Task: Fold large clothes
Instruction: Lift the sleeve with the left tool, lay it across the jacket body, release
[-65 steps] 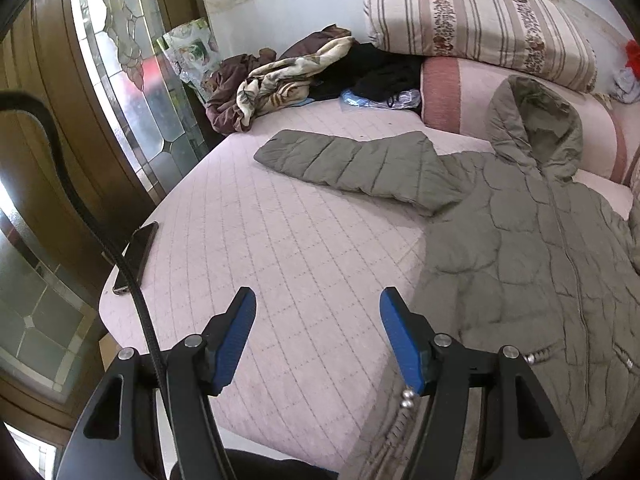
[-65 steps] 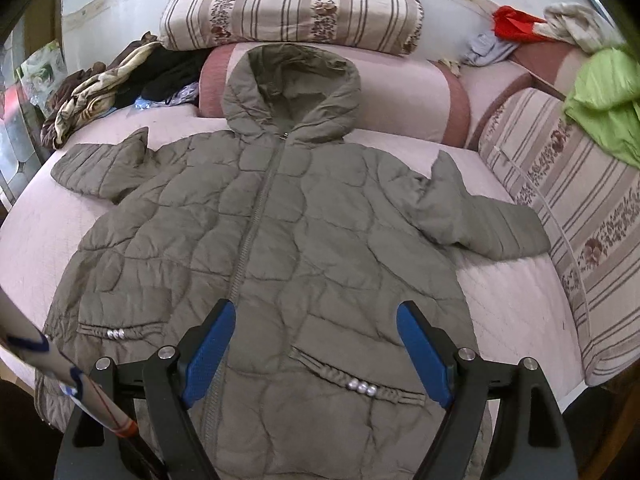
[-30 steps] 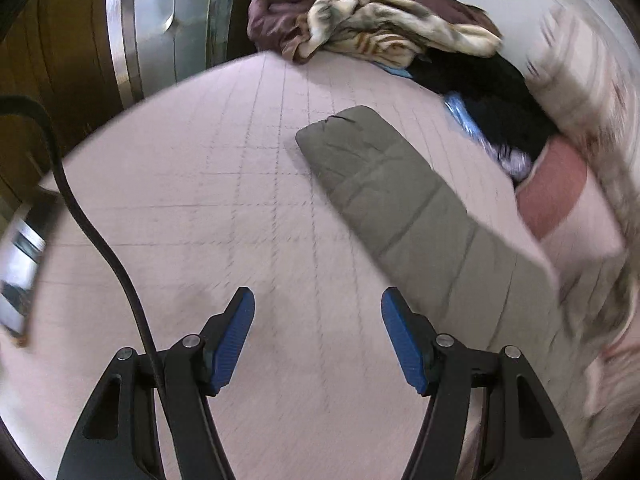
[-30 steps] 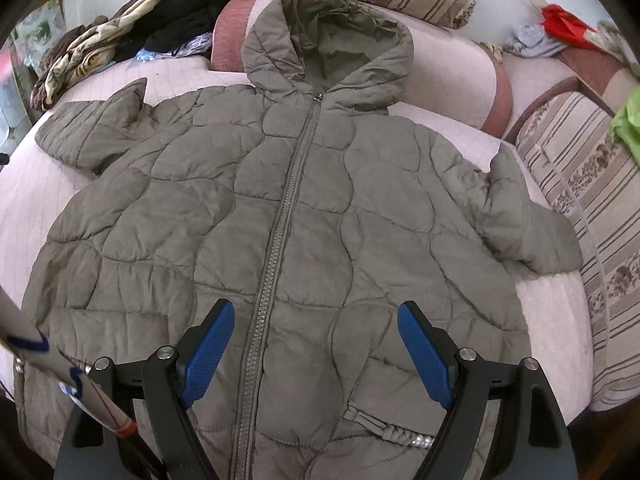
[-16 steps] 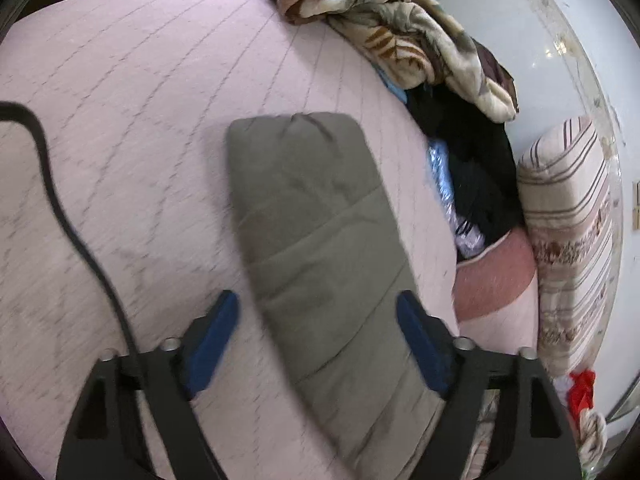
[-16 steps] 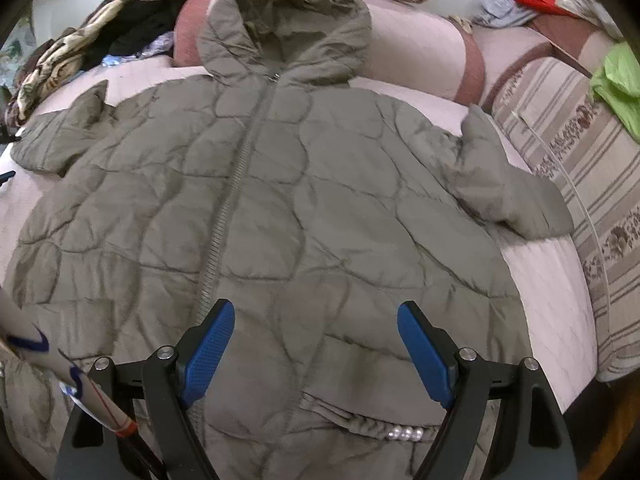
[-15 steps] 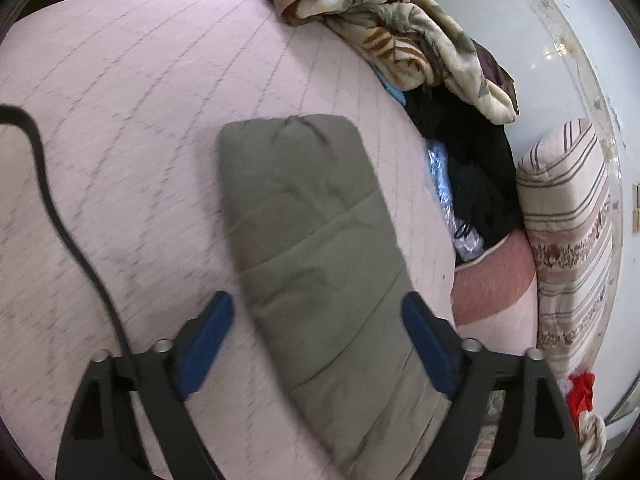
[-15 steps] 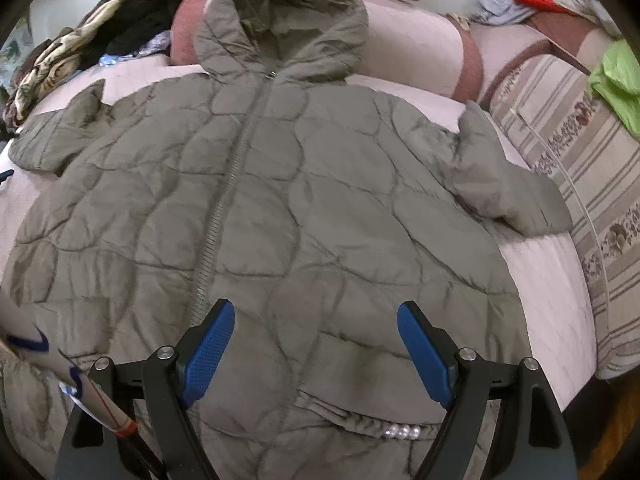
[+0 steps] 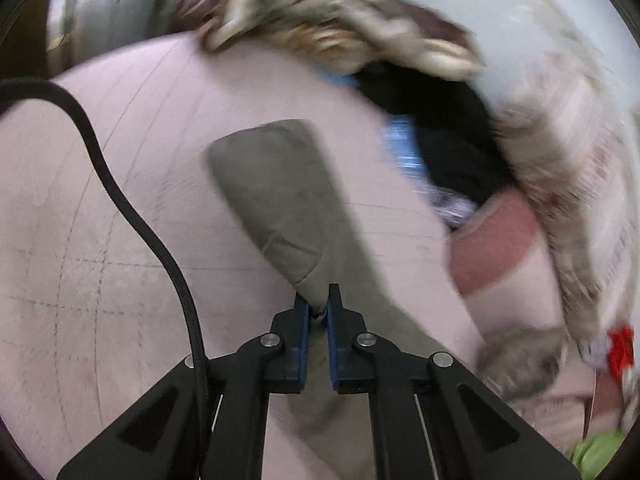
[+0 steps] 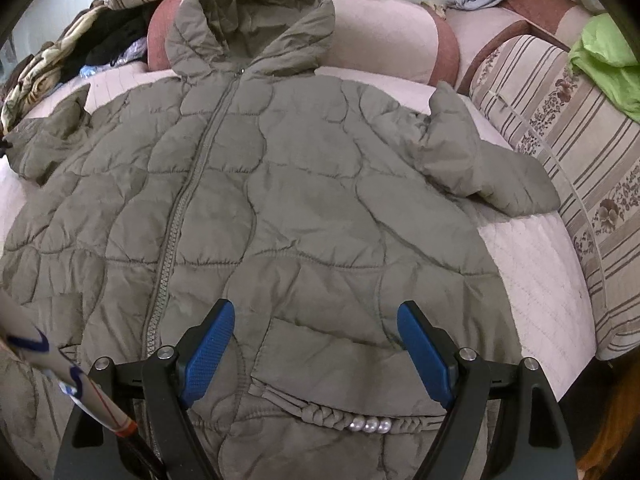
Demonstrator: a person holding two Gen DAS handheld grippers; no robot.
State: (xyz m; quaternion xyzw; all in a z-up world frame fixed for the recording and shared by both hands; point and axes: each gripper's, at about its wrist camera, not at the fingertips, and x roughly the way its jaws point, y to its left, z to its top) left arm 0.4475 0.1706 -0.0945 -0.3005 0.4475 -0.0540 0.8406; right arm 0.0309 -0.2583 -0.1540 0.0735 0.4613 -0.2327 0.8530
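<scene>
An olive quilted hooded jacket [image 10: 288, 184] lies spread, front up and zipped, on the pink bed. In the left wrist view its left sleeve [image 9: 280, 192] runs away from me, and my left gripper [image 9: 318, 308] is shut on a pinch of the sleeve fabric, which rises in a small peak between the blue pads. That view is motion-blurred. My right gripper [image 10: 316, 348] is open and empty, hovering above the lower front of the jacket, near a pocket trimmed with pearls [image 10: 370, 425]. The right sleeve [image 10: 480, 164] lies bent toward the striped cushions.
A heap of clothes [image 9: 332, 28] and black garments [image 9: 440, 128] sit at the bed's far left corner. Striped bolsters [image 10: 568, 152] line the right side, with a green cloth [image 10: 608, 60] on top. A pink bolster [image 10: 380, 36] lies behind the hood.
My left gripper has shut on the left sleeve, which lay between its open jaws half a second ago. The right gripper has stayed open and moved slightly lower over the jacket.
</scene>
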